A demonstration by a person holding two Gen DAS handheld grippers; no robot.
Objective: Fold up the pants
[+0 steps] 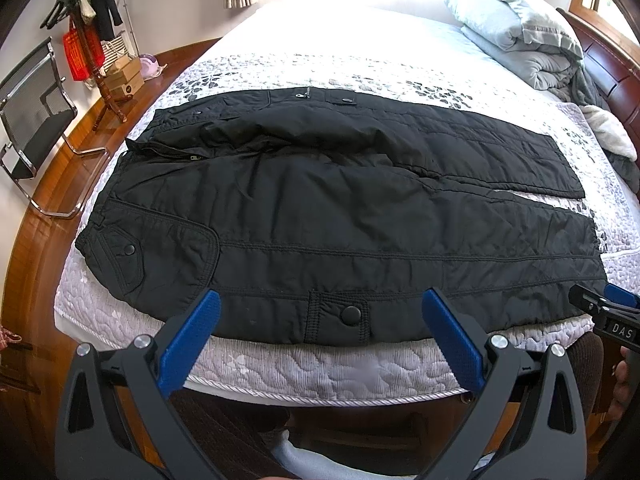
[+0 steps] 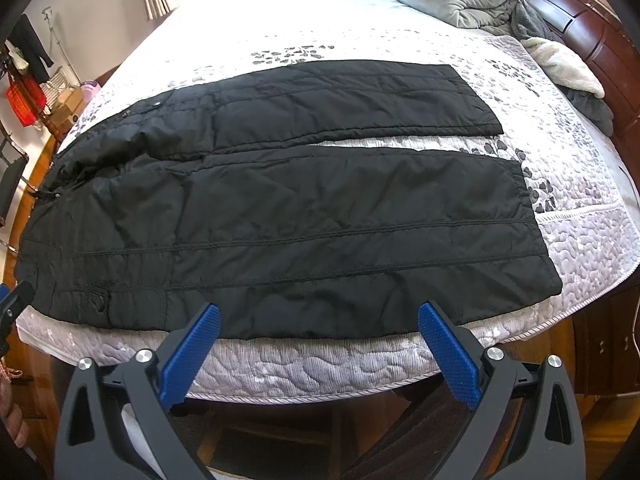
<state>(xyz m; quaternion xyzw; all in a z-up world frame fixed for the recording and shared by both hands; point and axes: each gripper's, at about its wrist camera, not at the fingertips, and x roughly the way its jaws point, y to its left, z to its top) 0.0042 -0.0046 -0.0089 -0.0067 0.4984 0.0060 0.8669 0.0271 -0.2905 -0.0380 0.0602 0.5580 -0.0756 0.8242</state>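
Black padded pants (image 1: 340, 208) lie flat across the bed (image 1: 320, 372), legs apart, waist leftward. Left gripper (image 1: 320, 344) and right gripper (image 2: 320, 348) hover spread wide, empty, at the near edge. Fabric looks soft, bulky, slick; best pinched at near-leg hem and waistband.

"DAS" on the right hand-held gripper (image 1: 608, 304)
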